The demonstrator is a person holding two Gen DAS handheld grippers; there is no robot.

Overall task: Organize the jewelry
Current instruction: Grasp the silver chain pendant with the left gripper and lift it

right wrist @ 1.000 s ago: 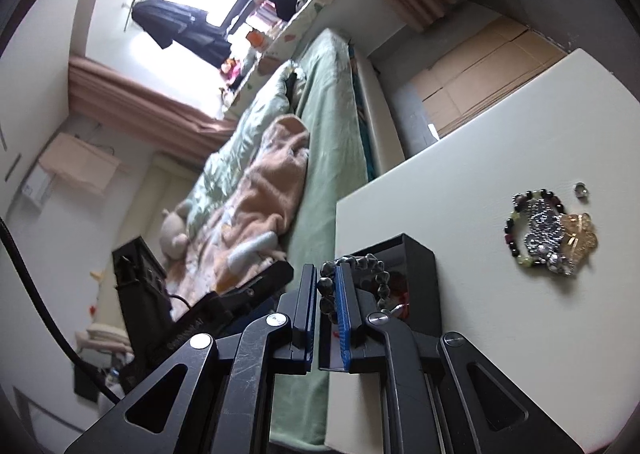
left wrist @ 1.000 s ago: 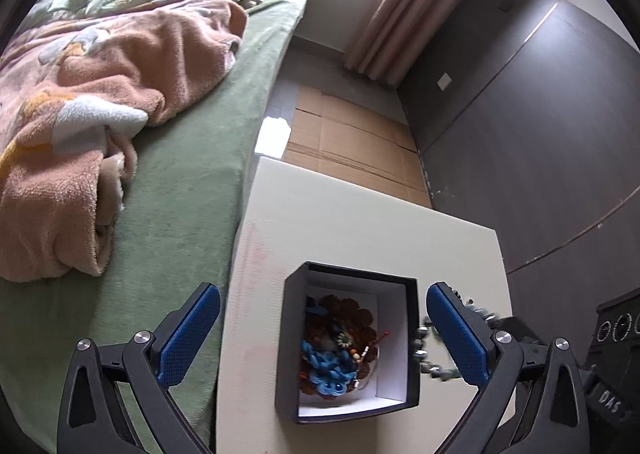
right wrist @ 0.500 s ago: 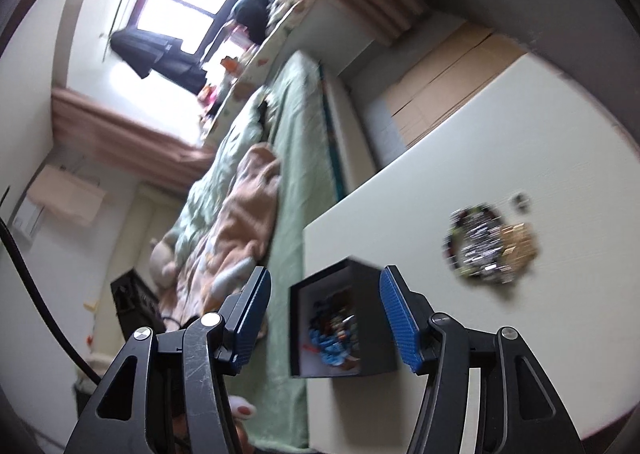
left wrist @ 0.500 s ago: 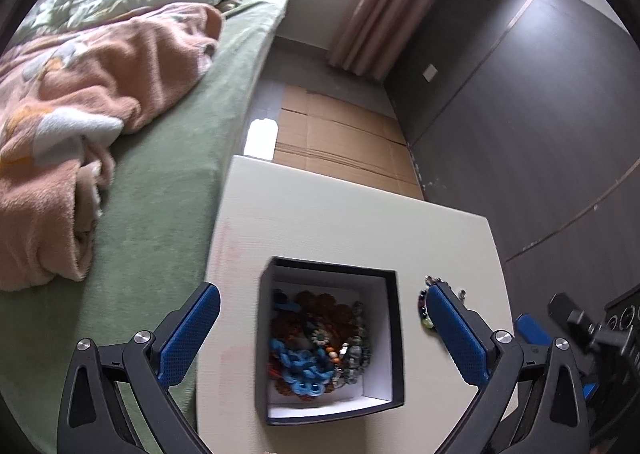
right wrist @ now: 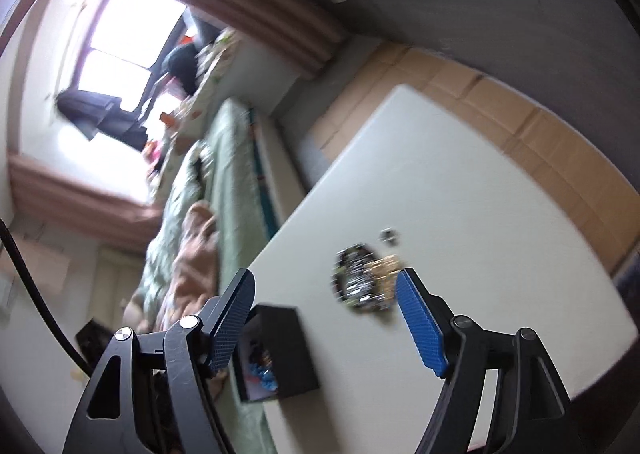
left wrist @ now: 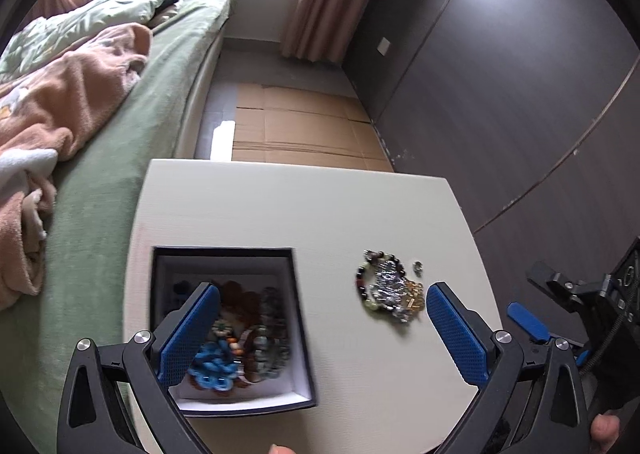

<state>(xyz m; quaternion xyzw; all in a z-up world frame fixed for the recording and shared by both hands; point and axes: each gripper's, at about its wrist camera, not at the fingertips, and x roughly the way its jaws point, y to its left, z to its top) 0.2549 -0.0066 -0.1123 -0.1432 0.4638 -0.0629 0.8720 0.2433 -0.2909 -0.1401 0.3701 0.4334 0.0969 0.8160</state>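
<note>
A black box (left wrist: 299, 306) with a white lining sits on the white table (left wrist: 288, 210), holding a blue chain (left wrist: 211, 369), brown beads and a grey bead bracelet (left wrist: 273, 338). To its right on the table lies a loose pile of bracelets (left wrist: 390, 296) beside a small ring (left wrist: 418, 266). My left gripper (left wrist: 322, 290) hangs open above the box's right edge with nothing in it. My right gripper (right wrist: 325, 278) is blurred; its jaws are opening and hold nothing. It hovers between the box (right wrist: 288, 334) and the pile (right wrist: 362, 284).
A green bed (left wrist: 120, 158) with a pink blanket (left wrist: 60, 106) runs along the table's left side. Flattened cardboard (left wrist: 300, 126) covers the floor beyond the table. A dark panelled wall (left wrist: 500, 94) stands to the right. A fingertip (left wrist: 282, 449) shows at the bottom edge.
The right gripper was shut on the grey bead bracelet over the box; it has opened, the bracelet now lies in the box, and both grippers have swung right towards the pile.
</note>
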